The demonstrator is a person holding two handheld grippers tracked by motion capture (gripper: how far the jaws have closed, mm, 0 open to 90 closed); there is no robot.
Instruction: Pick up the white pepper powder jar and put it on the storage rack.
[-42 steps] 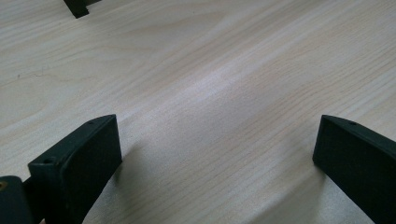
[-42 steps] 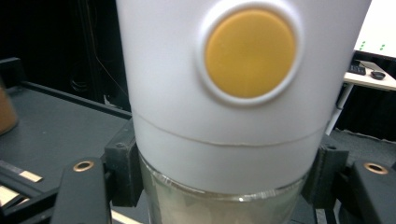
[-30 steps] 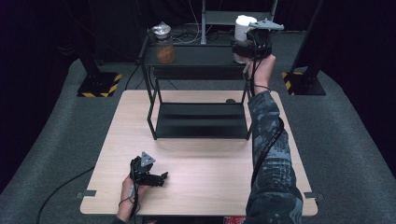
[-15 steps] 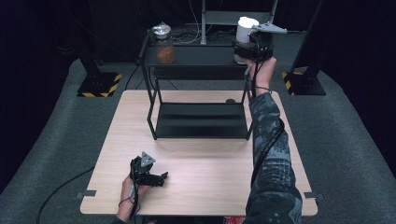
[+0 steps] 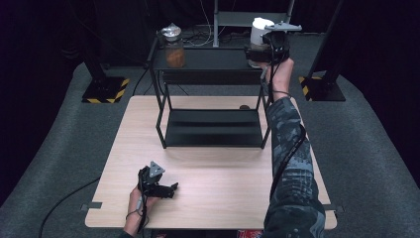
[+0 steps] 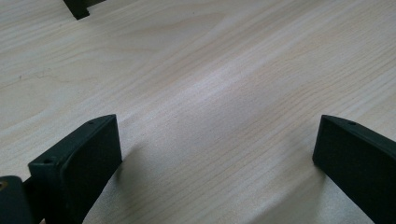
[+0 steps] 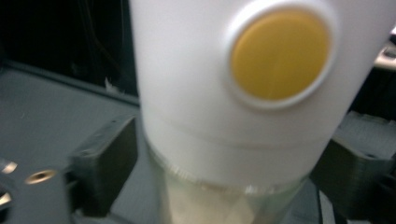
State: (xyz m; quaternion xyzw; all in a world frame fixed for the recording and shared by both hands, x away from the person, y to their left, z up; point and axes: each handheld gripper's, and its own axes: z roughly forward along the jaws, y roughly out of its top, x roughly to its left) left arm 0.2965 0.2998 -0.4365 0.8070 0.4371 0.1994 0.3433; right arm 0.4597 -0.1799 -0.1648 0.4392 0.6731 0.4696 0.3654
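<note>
The right gripper [image 5: 263, 49] is raised over the top shelf of the black metal two-tier rack [image 5: 213, 126], at that shelf's right end, with the person's patterned sleeve [image 5: 289, 163] stretching up from the near right edge of the light wooden table [image 5: 218, 198]. Between its jaws stands a white plastic grinder with a clear glass base [image 7: 233, 93], upright on the shelf near its right edge; a round yellow button [image 7: 279, 55] sits in the white upper part. The jaws have just been opening: in the right gripper view the left jaw stands just clear of the grinder's side and the right jaw sits close beside it, whether touching cannot be told, so the grinder is between released jaws rather than clamped.

At the left end of the same top shelf stands a glass jar with an orange-brown filling and a crinkled foil top [image 5: 174, 47], well apart from the grinder. The lower shelf of the rack rests on the far half of the table.

The left gripper [image 5: 166, 187] lies near the table's near edge, left of its middle, held in the person's left hand [image 5: 136, 201]. In the left gripper view its jaws stand wide apart over bare wood with nothing between them
</note>
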